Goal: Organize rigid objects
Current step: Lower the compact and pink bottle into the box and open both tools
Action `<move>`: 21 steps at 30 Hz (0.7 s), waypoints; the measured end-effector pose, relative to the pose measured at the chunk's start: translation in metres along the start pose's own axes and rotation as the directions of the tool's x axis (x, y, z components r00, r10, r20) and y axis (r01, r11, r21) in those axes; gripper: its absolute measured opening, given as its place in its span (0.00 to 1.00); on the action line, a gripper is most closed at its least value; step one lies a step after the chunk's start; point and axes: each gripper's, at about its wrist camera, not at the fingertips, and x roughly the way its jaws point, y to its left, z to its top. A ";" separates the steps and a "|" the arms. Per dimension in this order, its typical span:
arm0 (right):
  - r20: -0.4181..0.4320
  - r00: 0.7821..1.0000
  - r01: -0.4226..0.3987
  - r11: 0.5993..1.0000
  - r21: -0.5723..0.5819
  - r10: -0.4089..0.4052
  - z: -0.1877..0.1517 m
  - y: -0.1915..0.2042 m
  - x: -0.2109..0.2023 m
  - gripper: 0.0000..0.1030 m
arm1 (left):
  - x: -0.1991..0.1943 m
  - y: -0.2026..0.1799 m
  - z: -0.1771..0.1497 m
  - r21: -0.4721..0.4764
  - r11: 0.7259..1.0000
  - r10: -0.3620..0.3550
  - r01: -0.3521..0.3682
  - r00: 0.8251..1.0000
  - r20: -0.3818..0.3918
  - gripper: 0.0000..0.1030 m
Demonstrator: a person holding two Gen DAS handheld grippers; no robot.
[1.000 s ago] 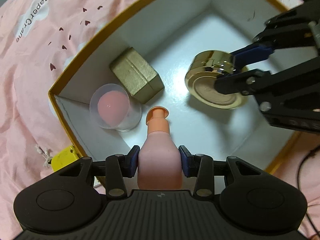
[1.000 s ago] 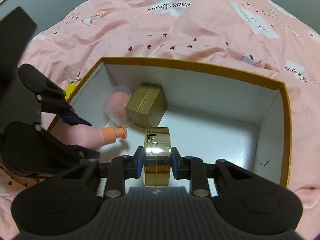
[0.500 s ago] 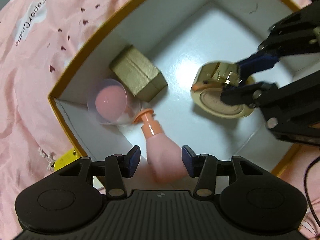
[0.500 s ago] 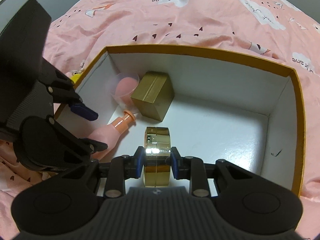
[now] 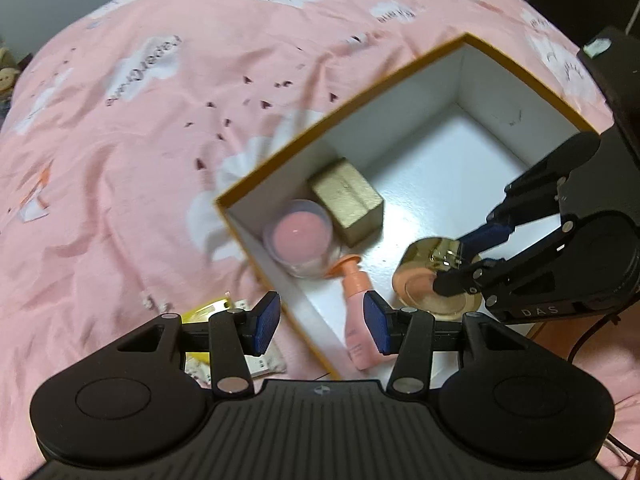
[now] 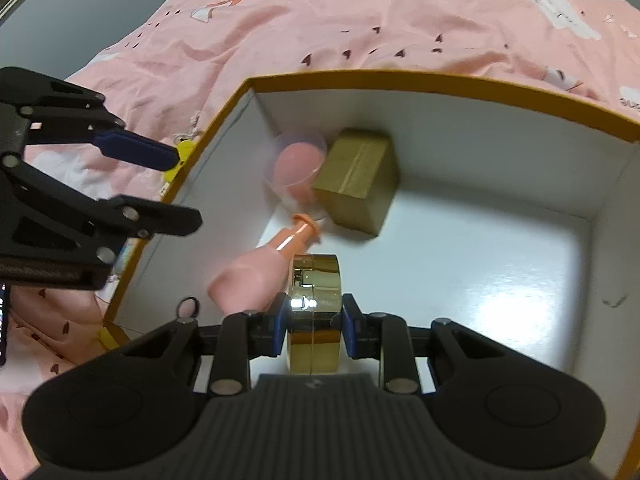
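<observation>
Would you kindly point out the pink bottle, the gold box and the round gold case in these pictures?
pink bottle [image 6: 250,276], right wrist view, on its body.
gold box [image 6: 358,178], right wrist view, on its top face.
round gold case [image 5: 434,294], left wrist view, on its flat face.

Pink pump bottle [image 5: 357,312]: lying flat on the box floor, lower centre, nozzle toward the clear cup.
Gold round tin [image 6: 314,312]: on edge, lower centre.
Gold box [image 6: 357,179]: against the far wall.
Clear cup [image 5: 299,237]: pink sponge inside, in the corner.
</observation>
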 end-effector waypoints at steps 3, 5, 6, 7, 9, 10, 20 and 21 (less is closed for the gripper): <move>-0.009 1.000 -0.017 1.000 0.004 0.017 0.003 0.003 0.004 0.26 | -0.002 0.007 -0.010 -0.015 1.000 -0.005 0.005 1.000 -0.002 0.55; -0.018 1.000 -0.015 1.000 0.003 0.015 0.004 0.004 0.007 0.26 | -0.003 0.009 -0.013 -0.019 1.000 -0.015 0.015 1.000 -0.018 0.55; -0.023 1.000 -0.012 1.000 0.004 0.012 0.004 0.004 0.009 0.26 | 0.000 0.011 -0.015 -0.023 0.999 -0.023 0.022 0.999 -0.025 0.55; -0.029 1.000 -0.007 1.000 0.007 0.008 0.004 0.003 0.011 0.26 | 0.001 0.012 -0.017 -0.028 0.999 -0.028 0.028 0.999 -0.030 0.55; -0.039 0.999 0.004 1.000 0.014 -0.003 0.004 0.000 0.014 0.26 | 0.003 0.014 -0.020 -0.033 0.999 -0.040 0.039 0.999 -0.034 0.55; -0.039 0.999 0.001 1.000 0.024 0.000 0.004 -0.002 0.014 0.26 | 0.004 0.014 -0.021 -0.033 0.999 -0.045 0.044 0.998 -0.036 0.55; -0.038 0.997 0.069 0.996 0.053 -0.067 0.009 -0.015 0.013 0.32 | 0.014 0.011 -0.020 -0.046 0.996 -0.075 0.072 0.995 -0.064 0.44; -0.038 0.997 0.072 0.996 0.057 -0.070 0.010 -0.016 0.013 0.32 | 0.014 0.011 -0.020 -0.044 0.996 -0.080 0.078 0.995 -0.066 0.43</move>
